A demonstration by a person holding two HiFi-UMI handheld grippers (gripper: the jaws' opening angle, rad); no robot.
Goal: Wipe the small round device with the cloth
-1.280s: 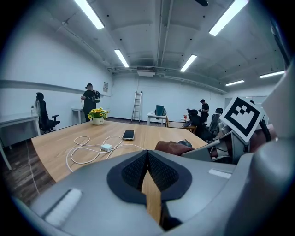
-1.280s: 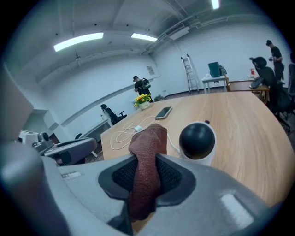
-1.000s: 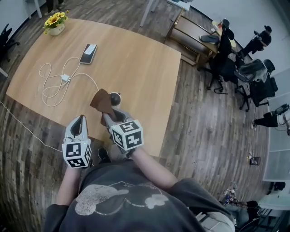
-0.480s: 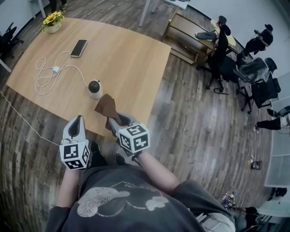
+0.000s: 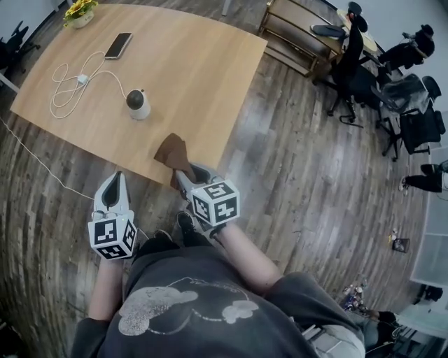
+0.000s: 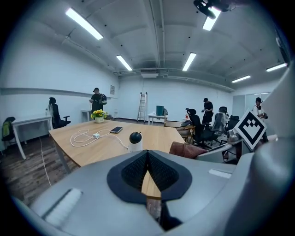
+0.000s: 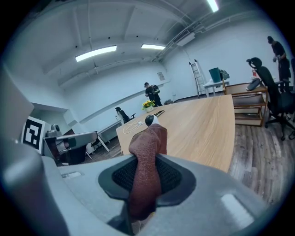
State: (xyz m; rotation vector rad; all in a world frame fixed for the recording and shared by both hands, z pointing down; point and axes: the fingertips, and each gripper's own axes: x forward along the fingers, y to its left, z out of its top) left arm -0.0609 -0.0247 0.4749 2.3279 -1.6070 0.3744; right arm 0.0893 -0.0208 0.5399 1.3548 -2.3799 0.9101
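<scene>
Currently finds the right gripper [image 5: 183, 173] clamped on the brown cloth [image 5: 173, 149], with a loose fold standing up past the jaw tips, held over the near edge of the table [image 5: 203, 63]. Finds the left gripper [image 5: 116, 180] with jaws pressed together on nothing, hanging off the table's near side, left of the right one. Places the small round device [image 5: 137, 103] upright on the table, far-left of the cloth and well apart from it, with a white cable [image 5: 70, 78] running from it into a coil at the far left. Notes a phone [image 5: 117, 45] and a flower pot [image 5: 78, 10] farther off at the far-left corner. Judges wiping not yet begun: no contact between cloth and device.

Flags these risks:
- Tipping or sliding the device under a sideways push, owing to a likely light body, a rounded top and no support from the left gripper.
- Snagging the cable and dragging the device toward the table edge.
- Striking the device with the hard jaw tips instead of the cloth, owing to the short length of fabric beyond them.
- Losing the cloth mid-stroke, given a grip on one narrow bunch only.

Recommends steadying the base with the left gripper before the first stroke.
</scene>
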